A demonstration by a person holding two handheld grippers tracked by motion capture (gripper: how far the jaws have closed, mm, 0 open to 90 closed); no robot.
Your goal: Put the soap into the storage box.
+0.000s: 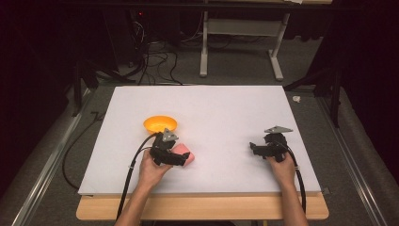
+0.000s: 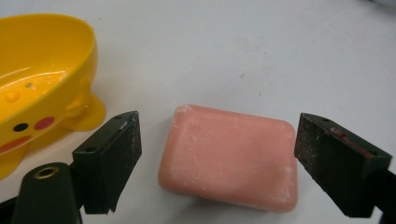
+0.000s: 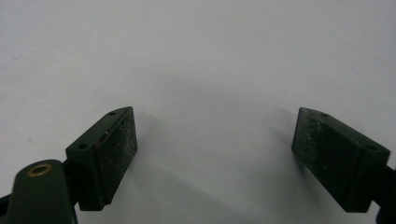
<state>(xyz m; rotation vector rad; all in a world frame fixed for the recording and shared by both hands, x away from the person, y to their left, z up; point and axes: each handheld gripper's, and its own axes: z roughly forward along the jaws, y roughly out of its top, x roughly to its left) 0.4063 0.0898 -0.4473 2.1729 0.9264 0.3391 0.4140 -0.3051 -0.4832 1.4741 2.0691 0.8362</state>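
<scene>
A pink bar of soap (image 2: 229, 156) lies flat on the white table, between the two jaws of my left gripper (image 2: 217, 161). The jaws stand wide apart, one on each side of the bar, neither touching it. In the high view the soap (image 1: 182, 151) peeks out just right of the left gripper (image 1: 181, 158). A yellow duck-shaped soap dish (image 2: 37, 79) sits just left of the soap; in the high view the dish (image 1: 160, 124) is behind the left hand. My right gripper (image 1: 253, 149) rests open on the right side, with bare table between its jaws (image 3: 215, 158).
The white board (image 1: 221, 108) covers a wooden table (image 1: 202, 207) whose front edge shows below it. Cables trail from both grippers toward the person. A table frame and loose cables stand on the floor beyond the far edge.
</scene>
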